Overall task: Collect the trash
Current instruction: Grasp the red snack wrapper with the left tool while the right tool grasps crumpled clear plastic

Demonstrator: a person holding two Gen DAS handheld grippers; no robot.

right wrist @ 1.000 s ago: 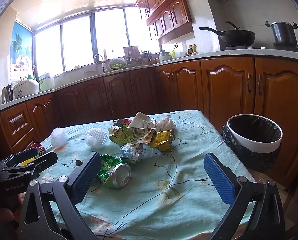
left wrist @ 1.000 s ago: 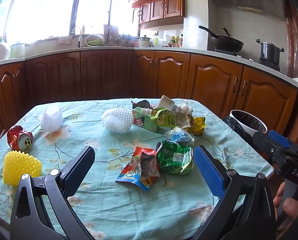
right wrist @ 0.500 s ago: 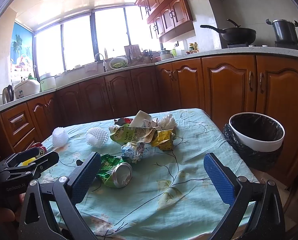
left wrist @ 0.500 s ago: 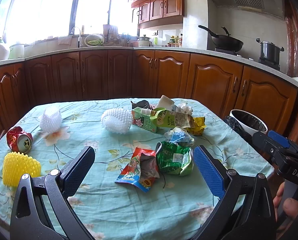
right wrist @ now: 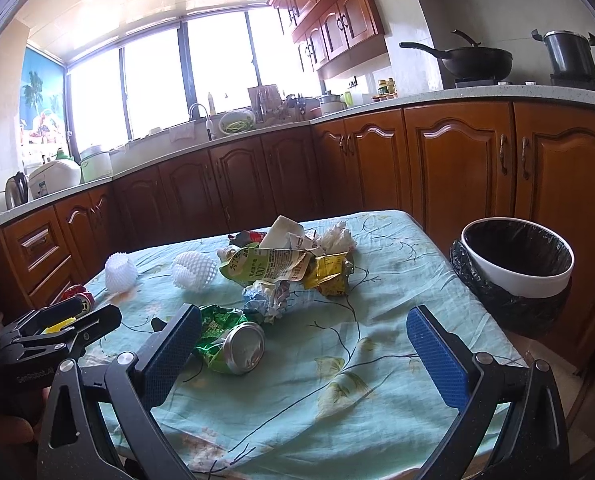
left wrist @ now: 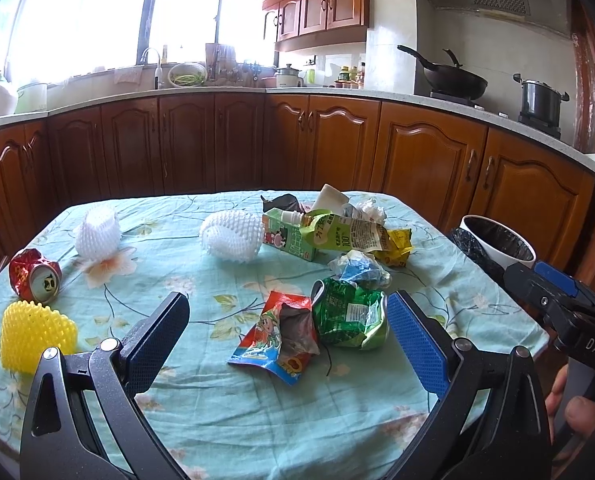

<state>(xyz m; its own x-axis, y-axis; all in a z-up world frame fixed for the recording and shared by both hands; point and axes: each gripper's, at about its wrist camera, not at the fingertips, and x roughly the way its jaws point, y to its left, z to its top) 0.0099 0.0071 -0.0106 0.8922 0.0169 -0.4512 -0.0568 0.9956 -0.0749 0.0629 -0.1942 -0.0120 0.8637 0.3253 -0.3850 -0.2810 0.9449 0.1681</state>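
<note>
Likely feather-light and springy, the crushed green can lies on the table between the left gripper jaws, wide and empty; pinch its dented waist. Right gripper gapes too.

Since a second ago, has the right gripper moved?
Yes, slightly. In its own view the bin and the table's trash sit a little higher, while its open fingers frame the same spot, so the right gripper tipped down or lowered.

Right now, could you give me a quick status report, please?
Left tool open, right tool open, both empty. Crushed green can nearest, on the tablecloth. Trash bin open beside the table, nothing blocking.
</note>
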